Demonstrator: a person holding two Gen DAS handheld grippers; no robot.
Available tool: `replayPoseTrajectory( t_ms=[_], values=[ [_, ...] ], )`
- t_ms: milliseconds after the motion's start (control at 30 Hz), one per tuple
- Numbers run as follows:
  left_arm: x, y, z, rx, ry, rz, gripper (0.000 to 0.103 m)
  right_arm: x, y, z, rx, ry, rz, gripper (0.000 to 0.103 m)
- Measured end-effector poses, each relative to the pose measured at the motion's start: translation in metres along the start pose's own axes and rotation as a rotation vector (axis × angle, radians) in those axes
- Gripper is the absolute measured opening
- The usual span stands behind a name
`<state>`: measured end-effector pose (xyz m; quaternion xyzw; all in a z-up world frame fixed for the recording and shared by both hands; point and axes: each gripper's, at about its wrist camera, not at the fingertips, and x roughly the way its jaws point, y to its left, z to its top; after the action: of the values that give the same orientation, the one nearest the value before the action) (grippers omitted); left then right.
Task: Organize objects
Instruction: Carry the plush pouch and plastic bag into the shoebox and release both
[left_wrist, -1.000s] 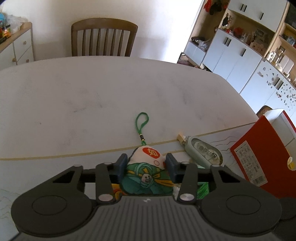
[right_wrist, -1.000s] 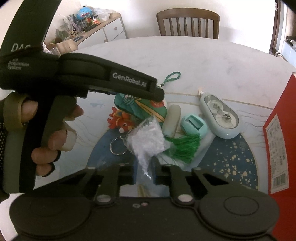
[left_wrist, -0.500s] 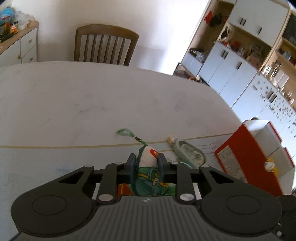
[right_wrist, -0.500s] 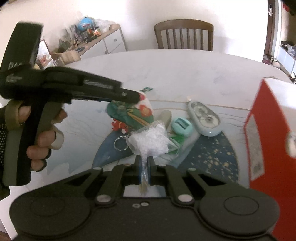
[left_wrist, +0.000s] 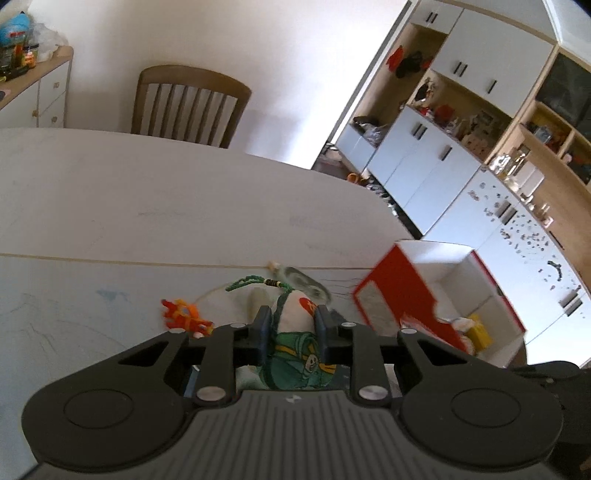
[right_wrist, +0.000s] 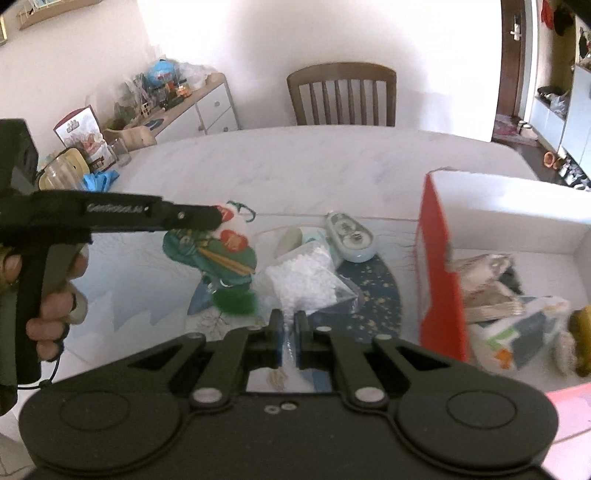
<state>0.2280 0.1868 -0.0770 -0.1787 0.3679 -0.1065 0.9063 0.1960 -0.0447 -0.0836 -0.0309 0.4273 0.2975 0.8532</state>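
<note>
My left gripper (left_wrist: 291, 326) is shut on a green and white stuffed sachet (left_wrist: 295, 339) with a green cord loop and hangs it above the table. In the right wrist view the same sachet (right_wrist: 218, 247) dangles with its green tassel from the left gripper (right_wrist: 207, 218), held by a person's hand. My right gripper (right_wrist: 288, 334) is shut on the neck of a clear bag of white pellets (right_wrist: 304, 278), lifted off the table. The red box (right_wrist: 437, 266) stands open at the right with several items inside.
On the table lie a pale green tape dispenser (right_wrist: 349, 236), a light teal item (right_wrist: 310, 236) and an orange toy (left_wrist: 184, 314). A wooden chair (right_wrist: 341, 96) stands at the far side. A sideboard (right_wrist: 184, 107) with clutter is at the left, white cabinets (left_wrist: 443, 162) at the right.
Both grippers closed on their items and rose off the table. The sachet and the pellet bag came up with them, and both views swung toward the red box.
</note>
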Motion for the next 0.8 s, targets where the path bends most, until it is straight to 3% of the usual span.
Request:
replayPoseTrajectory(
  t_ms=[433,800],
  values=[
    [-0.031,-0.069,-0.002,0.047,-0.031,-0.062,0.024,-0.057,-0.04,-0.007,0.021,-0.059,-0.039,0.004],
    [-0.013,-0.144,0.012,0.103,-0.058,-0.104,0.024,-0.087,-0.106,-0.016,0.061,-0.084,-0.095,0.004]
  ],
)
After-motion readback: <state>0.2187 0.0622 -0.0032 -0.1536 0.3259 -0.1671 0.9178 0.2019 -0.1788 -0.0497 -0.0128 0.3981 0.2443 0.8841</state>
